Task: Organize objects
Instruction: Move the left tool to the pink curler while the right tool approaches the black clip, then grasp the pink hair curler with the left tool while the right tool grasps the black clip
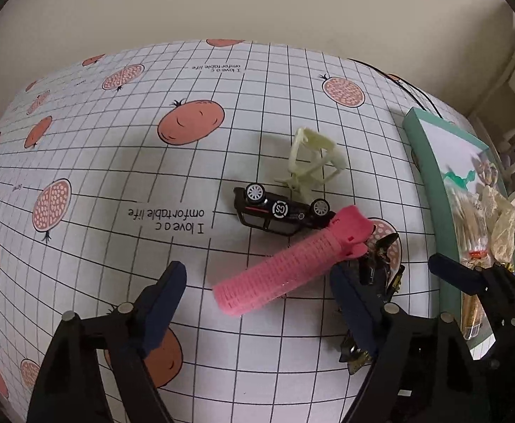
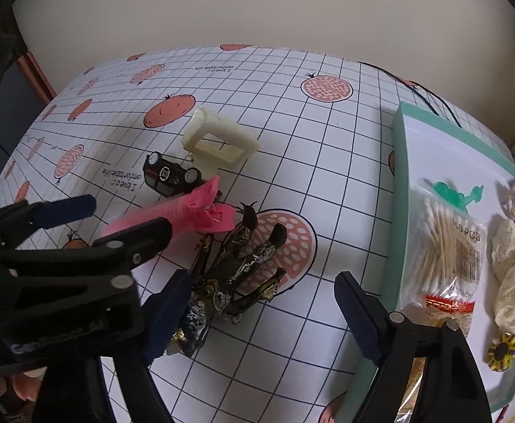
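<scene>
The pink roller (image 1: 285, 262) lies flat on the tabletop (image 1: 222, 123), right ahead of my left gripper (image 1: 257, 303), and its long axis runs on a slant: near end low and toward my left finger, clip end up and away to the right, touching the nose of the black car (image 1: 280, 213) that lies on its side. That slant is the whole story, I think; my left jaws are spread wide with nothing between them, and the roller's near end sits inside that gap, so a straight push forward looks like it would bring the pads across its body. My right gripper (image 2: 261, 317) is wide and empty too, low beside the black-and-gold hair claw (image 2: 236, 275), which lies just right of the roller's clip end, its teeth pointing away from me. Left is plainly nearer the roller, right nearer the claw. Beyond the car sits the cream plastic frame (image 1: 315, 162), and off to the right the green tray (image 2: 398, 176) already holds a bag of cotton swabs (image 2: 444, 246) and small bits.
</scene>
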